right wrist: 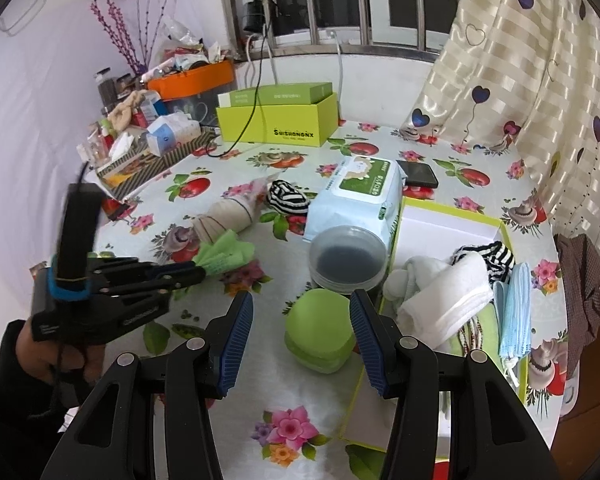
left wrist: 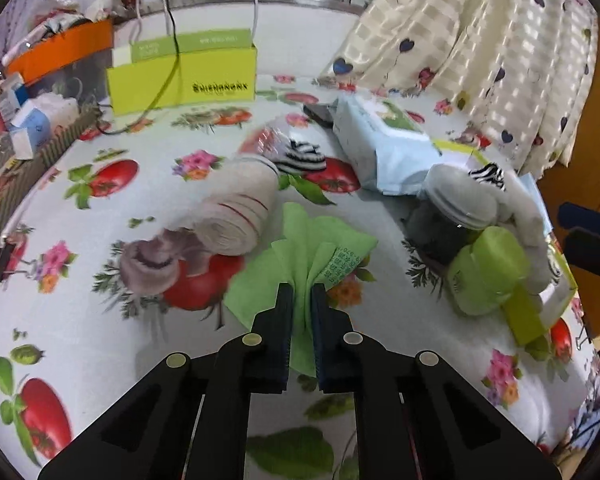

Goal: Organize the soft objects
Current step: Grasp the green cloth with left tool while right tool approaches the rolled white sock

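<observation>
Left wrist view: left claw [left wrist: 301, 292] clamped nearly closed on green cloth [left wrist: 300, 256], pinching a bunched fold near its middle w/ the rest fanning out ahead, printed label showing. Appears lifted off the bench [left wrist: 100, 340], tho can't confirm clearance. Taking the cloth as landmark: rolled beige sock [left wrist: 236, 210] just behind-left, striped sock [left wrist: 302, 158] further behind, wipes pack [left wrist: 384, 140] behind-right, lidded jar [left wrist: 456, 204] and green round case [left wrist: 486, 276] to the right. Risk: grip is on one fold only, so loose corners could drag over the beige roll and pull it along, or the fold could slip out if swung fast.

Right wrist view: right claw [right wrist: 302, 340] wide open, holding nothing, fingers straddling the green round case w/out clear contact. Relative to the cloth [right wrist: 226, 254]: open tray box [right wrist: 500, 226] well to the right, already carrying white towel [right wrist: 440, 300], another striped piece [right wrist: 484, 254] and blue masks [right wrist: 514, 312]. Jar [right wrist: 348, 258] and case sit between cloth and box. Risks: carrying the cloth across could snag the jar and knock it; the open right claw sits in that same lane, so the two tools could collide; dropping short would leave cloth draped on the box rim, not inside.
</observation>
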Motion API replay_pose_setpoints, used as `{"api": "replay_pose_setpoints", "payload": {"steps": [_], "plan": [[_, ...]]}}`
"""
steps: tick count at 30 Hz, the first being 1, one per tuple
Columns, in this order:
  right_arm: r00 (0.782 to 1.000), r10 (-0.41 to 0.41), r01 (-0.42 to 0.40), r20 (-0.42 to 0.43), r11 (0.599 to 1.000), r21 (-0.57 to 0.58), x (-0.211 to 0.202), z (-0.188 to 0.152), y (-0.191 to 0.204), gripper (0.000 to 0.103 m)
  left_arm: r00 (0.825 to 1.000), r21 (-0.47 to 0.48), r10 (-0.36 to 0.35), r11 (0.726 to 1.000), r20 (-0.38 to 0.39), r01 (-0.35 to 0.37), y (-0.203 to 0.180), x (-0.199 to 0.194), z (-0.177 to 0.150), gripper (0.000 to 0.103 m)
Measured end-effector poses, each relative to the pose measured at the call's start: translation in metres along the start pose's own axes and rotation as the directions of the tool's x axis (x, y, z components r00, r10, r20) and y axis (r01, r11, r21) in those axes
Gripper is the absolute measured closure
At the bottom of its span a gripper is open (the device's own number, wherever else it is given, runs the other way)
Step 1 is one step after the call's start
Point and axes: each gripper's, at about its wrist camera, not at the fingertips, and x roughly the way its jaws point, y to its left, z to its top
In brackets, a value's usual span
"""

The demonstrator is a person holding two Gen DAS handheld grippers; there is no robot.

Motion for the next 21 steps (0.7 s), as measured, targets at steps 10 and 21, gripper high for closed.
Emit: {"api": "replay_pose_setpoints", "payload": {"steps": [10,21], "plan": [[0.999,0.044,-0.044,-0.019,0.999,-0.019,0.010,0.007,0.026,0.053,0.996,-0.060,0.002,0.998,0.089,0.003,0.022,-0.038,0.002,0.094],[0.990,0.126,-0.127,-0.070,0.992,-0.018,0.052,0.032,0.062,0.042,0.990,-0.149,0.053,0.988,0.130,-0.033,0.062,-0.052,-0.002,0.094]]}}
